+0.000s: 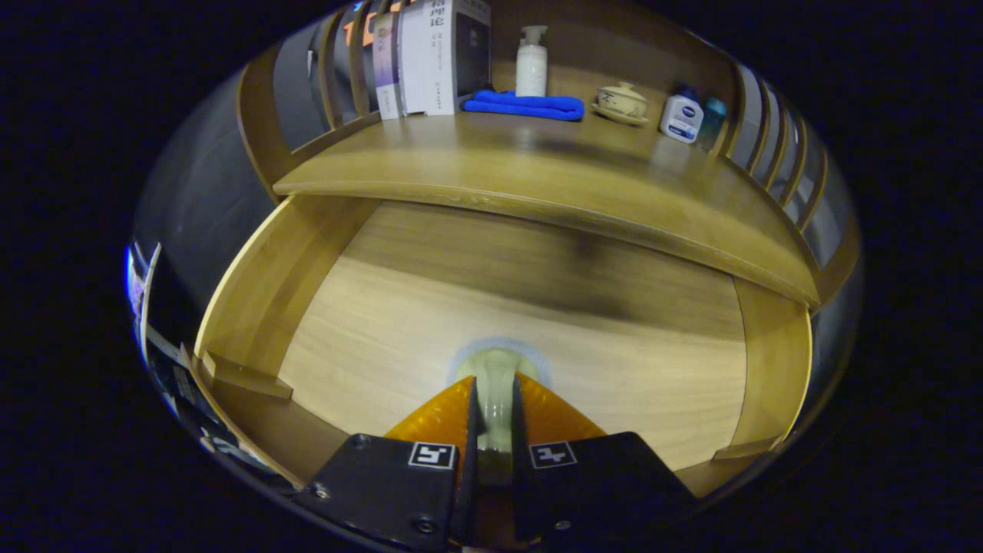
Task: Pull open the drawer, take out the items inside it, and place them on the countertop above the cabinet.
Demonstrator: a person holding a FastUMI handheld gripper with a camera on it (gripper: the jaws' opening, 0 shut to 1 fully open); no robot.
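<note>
You have the wooden drawer (pixel 253 299) pulled open already, and across its pale floor from left wall to right wall the only thing I can see is the pale green, smooth-looking object (pixel 495 376) pinched in your gripper (pixel 495 399), whose fingers are drawn narrow against its two sides just above the drawer floor. On the wooden countertop (pixel 537 173) above, from left to right, stand upright books (pixel 430 57), a folded blue cloth (pixel 526 105), a white pump bottle (pixel 531 65), a lidded ceramic cup (pixel 622 101) and a small white bottle (pixel 682 117). By my reading the opening is done, so what remains is lifting this piece onto the bare front of that top.
</note>
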